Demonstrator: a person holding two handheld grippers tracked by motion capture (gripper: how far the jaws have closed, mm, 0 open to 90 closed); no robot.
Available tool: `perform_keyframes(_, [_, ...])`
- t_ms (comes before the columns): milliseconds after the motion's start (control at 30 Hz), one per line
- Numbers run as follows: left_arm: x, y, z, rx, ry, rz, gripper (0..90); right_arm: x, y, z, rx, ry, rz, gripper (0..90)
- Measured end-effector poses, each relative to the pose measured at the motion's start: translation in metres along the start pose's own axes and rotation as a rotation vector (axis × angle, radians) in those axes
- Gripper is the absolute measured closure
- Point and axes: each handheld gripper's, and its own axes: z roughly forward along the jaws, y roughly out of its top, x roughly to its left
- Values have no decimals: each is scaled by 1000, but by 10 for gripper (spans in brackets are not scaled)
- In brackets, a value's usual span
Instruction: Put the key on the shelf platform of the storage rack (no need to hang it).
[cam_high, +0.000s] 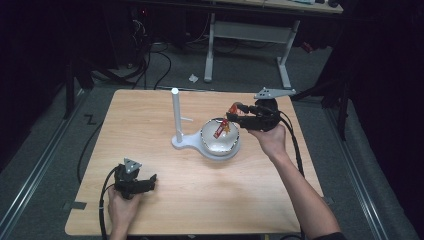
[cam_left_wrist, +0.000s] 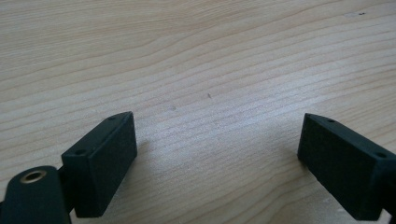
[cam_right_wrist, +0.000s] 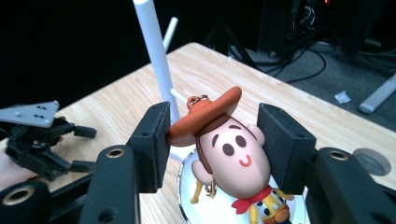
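R gripper (cam_right_wrist: 212, 140) clamps cowboy keychain (cam_right_wrist: 229, 149) by head, over white bowl (cam_high: 220, 142), table centre, beside white stand (cam_high: 176, 115). Figure looks light, rubbery; best hold: head, not thin metal ring. L gripper (cam_left_wrist: 217, 158) idle near-left on table (cam_high: 200, 200), jaws apart, empty.

Overhead forward-down view of whole table (cam_high: 165, 210); gripper views close along the jaws, sharing its wood.

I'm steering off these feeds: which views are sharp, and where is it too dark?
High view: table evenly lit, surroundings near black, toy small and soft. Left gripper view: wood grain crisp, tongs cast faint shadows. Right gripper view: cowboy figure sharp, background black at upper left.
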Motion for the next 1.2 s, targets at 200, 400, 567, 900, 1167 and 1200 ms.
perform_keyframes(200, [0, 0, 0, 0, 0, 0, 120, -5, -8, 11, 29, -2, 22, 469])
perform_keyframes(400, [0, 0, 0, 0, 0, 0, 120, -9, -17, 20, 51, 1, 39, 468])
perform_keyframes(567, [0, 0, 0, 0, 0, -1, 121, -10, -21, 26, 58, 2, 49, 467])
perform_keyframes(900, [0, 0, 0, -1, -1, -1, 122, -7, -27, 46, 96, -3, 38, 465])
perform_keyframes(1167, [0, 0, 0, -1, -1, -2, 122, -7, -32, 58, 103, 0, 48, 464])
perform_keyframes(1200, [0, 0, 0, -3, 0, -4, 122, -7, -34, 61, 107, 2, 50, 464])
